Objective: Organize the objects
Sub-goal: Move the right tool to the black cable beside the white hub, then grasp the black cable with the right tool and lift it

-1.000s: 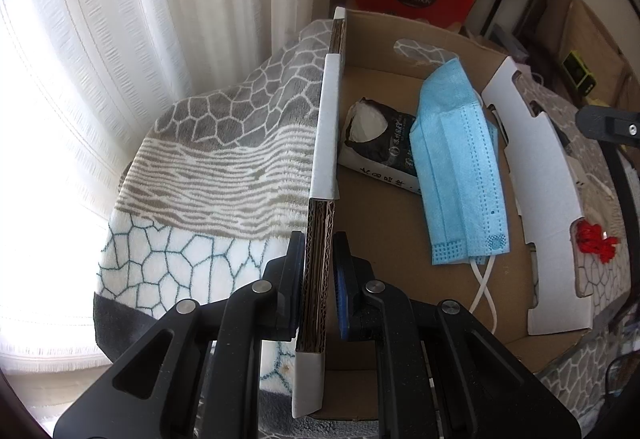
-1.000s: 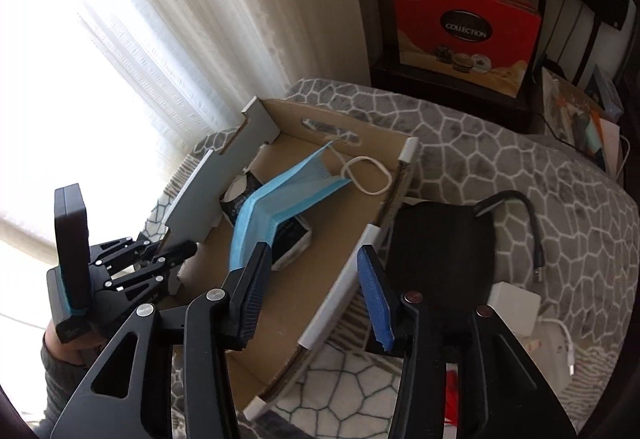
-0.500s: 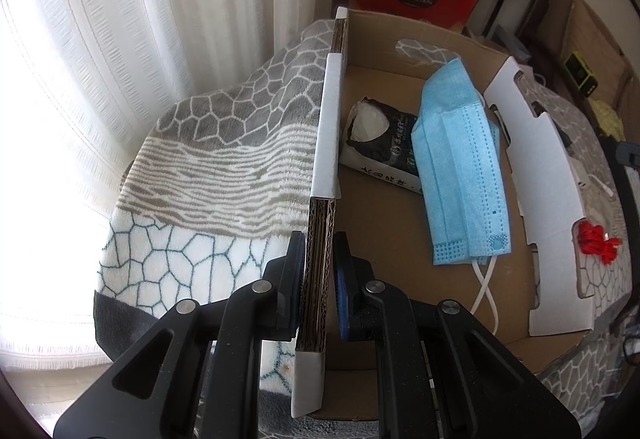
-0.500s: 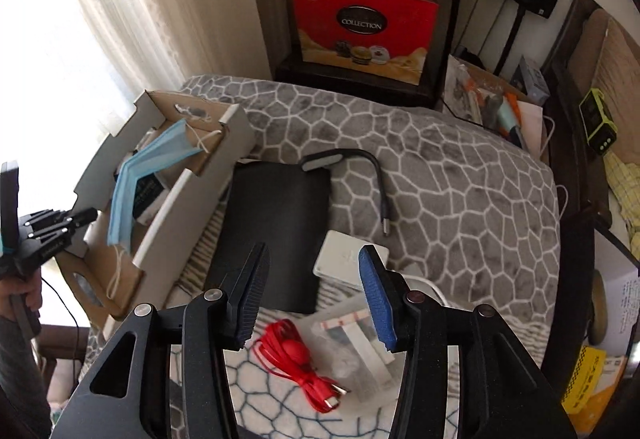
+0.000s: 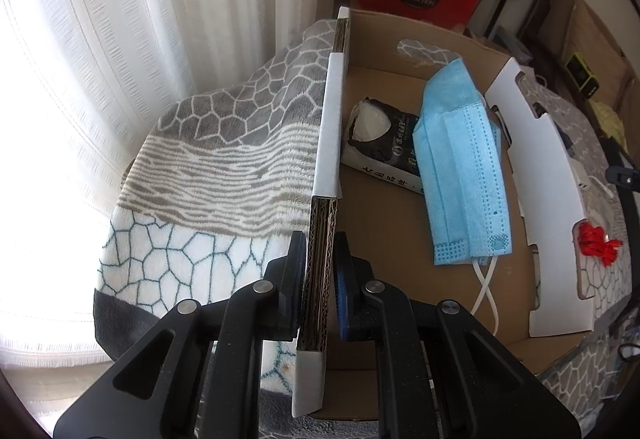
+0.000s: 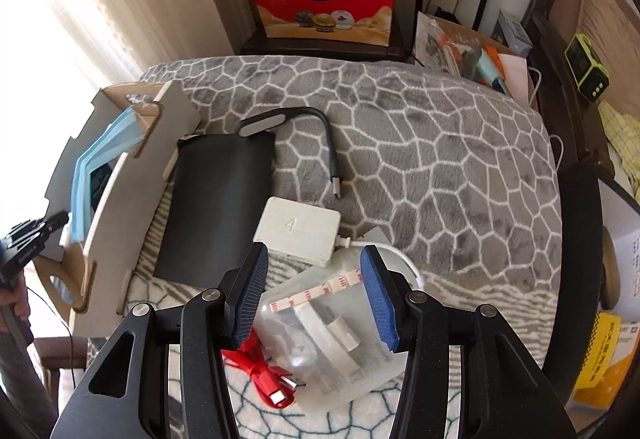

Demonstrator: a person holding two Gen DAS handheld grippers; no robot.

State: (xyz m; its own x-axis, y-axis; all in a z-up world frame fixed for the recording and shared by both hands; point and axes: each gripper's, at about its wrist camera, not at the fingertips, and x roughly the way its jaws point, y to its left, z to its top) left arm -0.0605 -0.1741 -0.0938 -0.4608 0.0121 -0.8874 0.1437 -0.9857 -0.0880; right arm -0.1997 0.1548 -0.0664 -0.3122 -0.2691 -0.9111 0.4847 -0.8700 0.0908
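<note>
The brown corrugated cardboard box [image 5: 384, 223], open-topped with white-edged walls, is seen first from the left wrist: its near side wall is pinched between the pads of the left gripper [image 5: 320, 279], which is clamped tight on the bare corrugated edge. Inside the box, a pale blue pleated face mask [image 5: 464, 175] is laid across the floor, its white ear loops trailing toward the near end, and a black printed packet [image 5: 384, 135] is found under its far edge, beside the gripped wall. The grey-and-white honeycomb-patterned blanket [image 5: 224, 159] is spread beneath the box. A small red cable [image 5: 600, 243] is glimpsed beyond the far wall.

Over to the right wrist view: the box [image 6: 116, 199] is now seen at the left, well apart from the right gripper [image 6: 312, 295], whose blue-padded jaws are held apart with nothing pressed between them. Directly below the fingers, a clear plastic bag [image 6: 332, 335] with white parts inside is lying on the blanket [image 6: 440, 143], and the coiled red cable [image 6: 264, 371] is touching the bag at its left. Just beyond, a white square adapter [image 6: 298, 229] is set against a flat black rectangular pouch [image 6: 216, 199], with a black bendable USB light [image 6: 304, 127] curled at its far corner. The left gripper [image 6: 36, 235] is spotted at the box's far side.
</note>
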